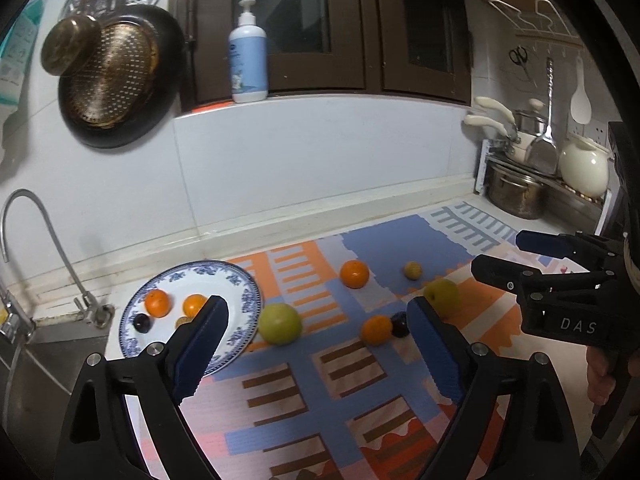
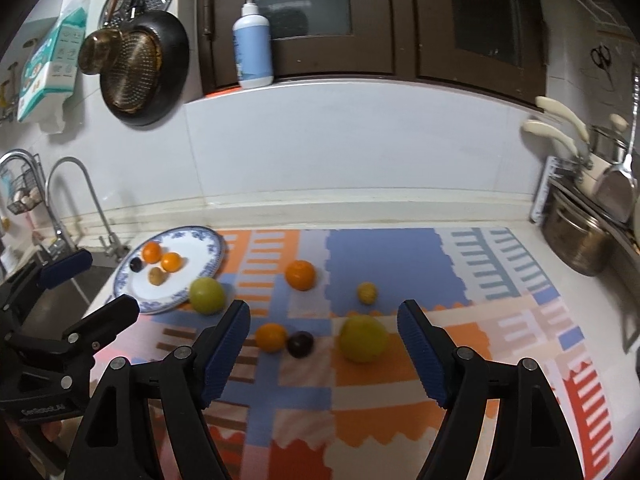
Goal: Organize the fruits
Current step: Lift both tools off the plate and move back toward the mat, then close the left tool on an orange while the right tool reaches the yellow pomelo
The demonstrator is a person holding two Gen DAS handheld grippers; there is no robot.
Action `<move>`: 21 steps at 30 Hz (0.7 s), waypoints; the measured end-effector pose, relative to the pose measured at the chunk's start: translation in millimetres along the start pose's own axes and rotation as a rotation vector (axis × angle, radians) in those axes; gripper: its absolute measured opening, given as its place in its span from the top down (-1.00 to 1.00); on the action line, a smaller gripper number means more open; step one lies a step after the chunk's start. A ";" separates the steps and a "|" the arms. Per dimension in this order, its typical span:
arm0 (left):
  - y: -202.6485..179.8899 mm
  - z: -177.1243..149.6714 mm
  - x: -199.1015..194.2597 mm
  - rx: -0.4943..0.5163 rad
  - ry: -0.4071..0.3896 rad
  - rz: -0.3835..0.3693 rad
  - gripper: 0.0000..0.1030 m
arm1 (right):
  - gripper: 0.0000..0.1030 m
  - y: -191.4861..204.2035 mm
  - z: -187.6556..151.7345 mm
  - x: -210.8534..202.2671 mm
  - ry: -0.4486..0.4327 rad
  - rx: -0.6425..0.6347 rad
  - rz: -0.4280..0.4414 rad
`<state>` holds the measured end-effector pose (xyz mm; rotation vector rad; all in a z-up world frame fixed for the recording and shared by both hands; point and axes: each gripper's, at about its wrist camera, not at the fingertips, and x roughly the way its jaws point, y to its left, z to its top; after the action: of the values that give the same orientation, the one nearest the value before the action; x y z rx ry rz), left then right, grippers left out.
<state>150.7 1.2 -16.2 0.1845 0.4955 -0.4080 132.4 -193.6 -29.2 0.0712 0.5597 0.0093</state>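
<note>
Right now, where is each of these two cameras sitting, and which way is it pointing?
Left wrist view: rides the open left gripper, looking down at the patterned mat; the right gripper and a hand show at right.
Right wrist view: rides the open right gripper, facing the same counter; the left gripper shows at left.
Both share the blue-rimmed white plate holding fruit and the white pump bottle.

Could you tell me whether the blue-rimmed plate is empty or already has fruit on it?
It has fruit on it. The plate holds two oranges, a dark plum and a small brownish fruit.
</note>
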 end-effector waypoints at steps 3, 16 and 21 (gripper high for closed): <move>-6.6 -2.5 6.8 0.015 0.009 -0.004 -0.77 | -0.49 -6.8 -3.8 0.4 0.007 0.006 -0.023; -28.6 -18.5 47.0 0.106 0.039 -0.035 -0.74 | -0.49 -29.3 -20.2 37.6 0.099 -0.002 -0.010; -32.7 -23.7 66.8 0.157 0.060 -0.074 -0.59 | -0.49 -30.8 -27.6 49.8 0.102 -0.023 -0.011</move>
<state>180.4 -44.3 -72.3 0.3313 0.5304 -0.5152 159.6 -221.1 -81.0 0.0458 0.6622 0.0083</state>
